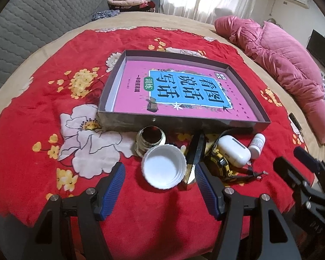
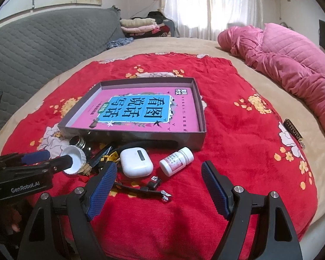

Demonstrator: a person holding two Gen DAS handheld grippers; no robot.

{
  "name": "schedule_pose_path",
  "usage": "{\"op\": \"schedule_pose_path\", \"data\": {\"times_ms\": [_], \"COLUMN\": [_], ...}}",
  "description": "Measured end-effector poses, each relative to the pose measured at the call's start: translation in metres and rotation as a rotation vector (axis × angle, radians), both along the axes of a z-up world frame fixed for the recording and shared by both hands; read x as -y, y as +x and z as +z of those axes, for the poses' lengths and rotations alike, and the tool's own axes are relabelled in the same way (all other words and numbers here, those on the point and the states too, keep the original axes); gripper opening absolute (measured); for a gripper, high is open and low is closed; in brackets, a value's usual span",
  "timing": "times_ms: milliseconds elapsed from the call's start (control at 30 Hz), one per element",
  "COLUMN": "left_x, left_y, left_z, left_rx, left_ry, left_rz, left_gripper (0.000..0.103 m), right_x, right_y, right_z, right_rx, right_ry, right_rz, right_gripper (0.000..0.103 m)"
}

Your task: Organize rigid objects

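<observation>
Left claw [image 1: 160, 175] wide, fingers flanking white cap [image 1: 164, 166], not gripping. Right claw [image 2: 158, 179] wide, above red blanket [image 2: 238, 130]. Pill bottle [image 2: 176, 161], earbud case [image 2: 136, 162] near box [image 2: 197, 106] front wall.

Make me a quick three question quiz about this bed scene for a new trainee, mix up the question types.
1. True or false: the book lies inside the box.
2. Which item sits between the open fingers of the left gripper? A) pill bottle B) white cap C) earbud case
3. Fill in: the pill bottle lies on its ____.

Key: 1 true. 2 B, the white cap. 3 side.
</observation>
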State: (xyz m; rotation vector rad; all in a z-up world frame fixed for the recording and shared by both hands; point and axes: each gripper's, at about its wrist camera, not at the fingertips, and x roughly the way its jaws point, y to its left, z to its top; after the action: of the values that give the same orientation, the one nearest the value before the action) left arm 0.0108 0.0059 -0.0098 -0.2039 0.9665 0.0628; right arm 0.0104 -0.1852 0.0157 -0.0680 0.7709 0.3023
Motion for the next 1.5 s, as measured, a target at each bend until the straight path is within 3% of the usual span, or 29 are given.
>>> {"op": "schedule_pose_path", "data": {"times_ms": [600,967,1500], "left_x": [0.0,-0.013,-0.019], "left_y": [0.02,0.017,0.014], "left_z": [-0.021,-0.026,-0.032], "left_rx": [-0.069,-0.086,-0.092], "left_ry": [-0.002,-0.06,-0.07], "left_rz": [0.059,0.064,0.044], "left_gripper": [0.066,0.066,0.066], "right_x": [0.012,0.018,0.02], "right_y": [0.02,0.036,0.066], "right_z": [-0.018,-0.033,-0.064], "right_rx": [-0.04,-0.065,-0.09], "right_ry": [0.022,-0.02,-0.127], "right_rz": [-0.036,-0.017,0.083], "right_gripper": [0.081,0.081,0.081]}}
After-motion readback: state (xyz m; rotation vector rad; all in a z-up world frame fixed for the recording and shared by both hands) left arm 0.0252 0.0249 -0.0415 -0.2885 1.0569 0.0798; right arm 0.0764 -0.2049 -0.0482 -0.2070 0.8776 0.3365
